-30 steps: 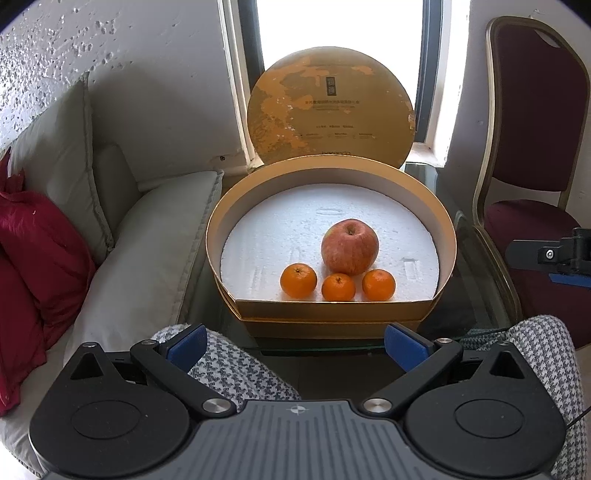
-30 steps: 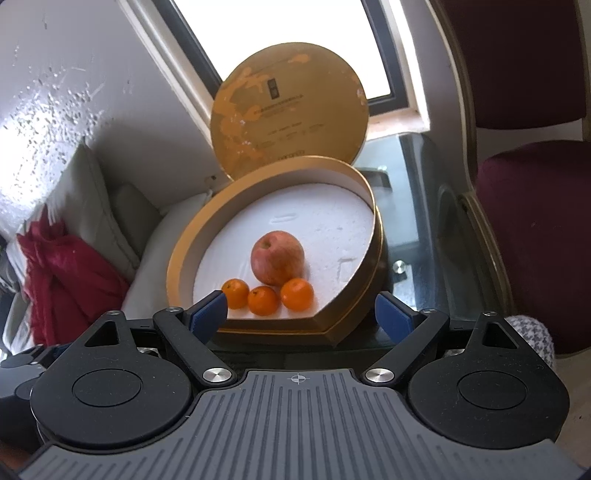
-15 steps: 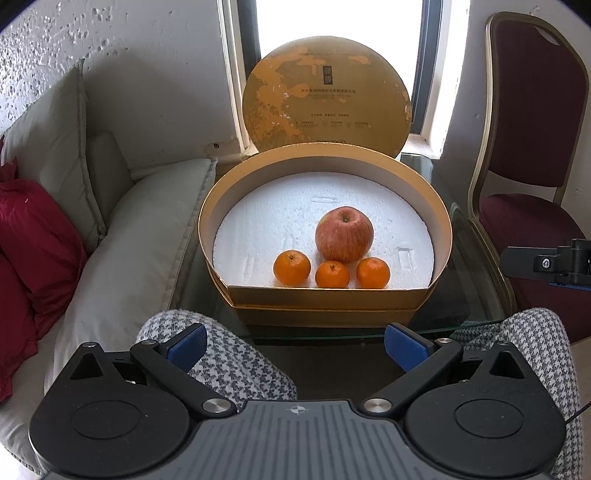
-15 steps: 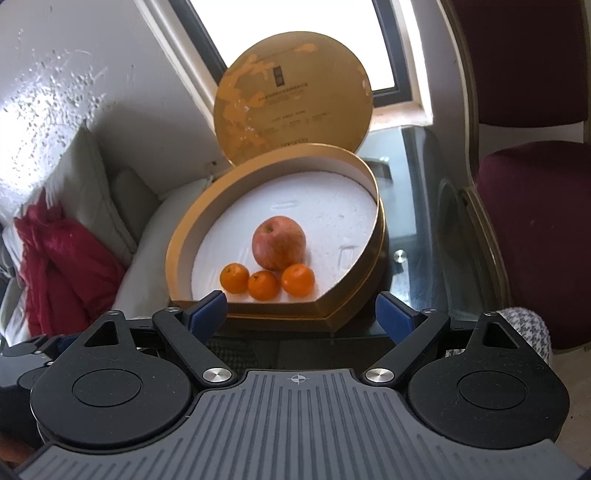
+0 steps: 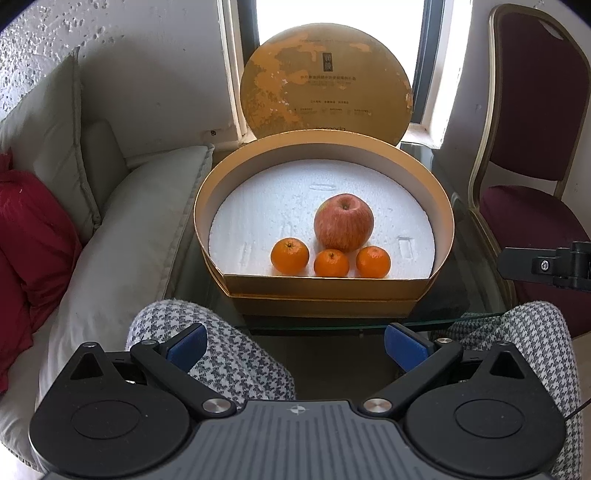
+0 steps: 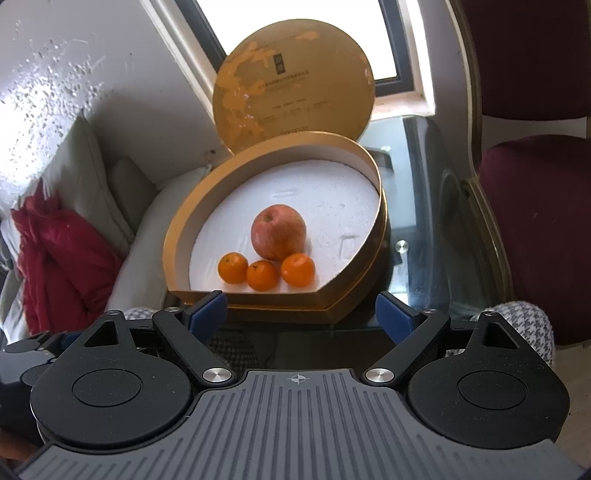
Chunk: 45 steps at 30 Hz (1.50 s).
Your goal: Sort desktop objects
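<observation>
A glass table (image 5: 476,273) sat under a bright window (image 5: 340,22), with a pale sofa (image 5: 122,229) on one side carrying a red cushion (image 5: 33,236), and a maroon chair (image 5: 532,177) on the other. On my feed, a gold box (image 5: 325,288) rested on the glass, its round lid (image 5: 325,81) propped upright behind it against the window frame. White foam (image 5: 280,206) lined the box floor.

There was the fruit: an apple (image 5: 343,221) standing stem up toward the near half of the foam, and three small oranges in a row just in front of it. The left orange (image 5: 290,255) stood a little apart, the middle orange (image 5: 331,263) and the right orange (image 5: 373,261) tucked right up against the apple's base (touching it, as far as I could tell).

My left gripper (image 5: 295,345) hung short of the table edge, over a knee in houndstooth fabric (image 5: 229,354), its blue fingers (image 5: 186,343) spread wide with nothing between them. My right gripper (image 6: 301,312) was likewise spread wide and empty, its fingers (image 6: 393,314) framing the near wall of the box from short of it. From the left wrist view, a black part of the right rig (image 5: 546,264) poked in from the right edge, out over the chair.
</observation>
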Each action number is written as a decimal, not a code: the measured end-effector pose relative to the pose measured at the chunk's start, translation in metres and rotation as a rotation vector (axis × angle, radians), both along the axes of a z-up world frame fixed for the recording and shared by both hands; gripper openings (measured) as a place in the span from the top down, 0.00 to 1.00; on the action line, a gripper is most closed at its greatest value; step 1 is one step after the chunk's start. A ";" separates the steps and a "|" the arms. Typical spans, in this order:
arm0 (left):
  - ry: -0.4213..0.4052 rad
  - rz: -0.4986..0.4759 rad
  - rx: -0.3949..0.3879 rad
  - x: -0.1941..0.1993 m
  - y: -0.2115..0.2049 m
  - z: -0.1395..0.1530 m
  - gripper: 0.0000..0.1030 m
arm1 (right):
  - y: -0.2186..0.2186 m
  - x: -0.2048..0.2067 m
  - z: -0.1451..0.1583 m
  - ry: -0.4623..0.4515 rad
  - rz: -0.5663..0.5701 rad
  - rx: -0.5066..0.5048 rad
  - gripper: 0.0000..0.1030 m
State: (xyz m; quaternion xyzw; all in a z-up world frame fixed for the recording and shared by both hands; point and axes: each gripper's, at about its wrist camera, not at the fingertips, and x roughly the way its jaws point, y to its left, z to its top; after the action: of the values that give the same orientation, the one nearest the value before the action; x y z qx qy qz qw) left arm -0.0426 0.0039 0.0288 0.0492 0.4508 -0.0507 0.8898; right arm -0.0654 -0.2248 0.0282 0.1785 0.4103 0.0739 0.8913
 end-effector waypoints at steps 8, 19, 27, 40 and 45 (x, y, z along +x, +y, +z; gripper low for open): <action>0.017 -0.007 0.011 0.004 -0.003 -0.003 0.01 | -0.002 0.003 -0.004 0.015 0.003 0.006 0.11; 0.036 -0.010 0.024 0.009 -0.007 -0.005 0.01 | -0.007 0.009 -0.009 0.031 0.001 0.016 0.11; 0.053 -0.008 0.043 0.013 -0.010 -0.009 0.01 | -0.011 0.010 -0.013 0.039 -0.009 0.028 0.11; 0.085 -0.010 0.068 0.019 -0.016 -0.016 0.01 | -0.020 0.014 -0.024 0.062 -0.030 0.047 0.11; 0.098 -0.009 0.080 0.023 -0.018 -0.019 0.01 | -0.025 0.016 -0.028 0.067 -0.040 0.059 0.11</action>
State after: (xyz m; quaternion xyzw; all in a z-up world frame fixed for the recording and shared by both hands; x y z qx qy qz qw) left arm -0.0197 -0.0144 0.0094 0.0842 0.4952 -0.0392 0.8638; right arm -0.0498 -0.2500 -0.0003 0.2153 0.4338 0.0621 0.8727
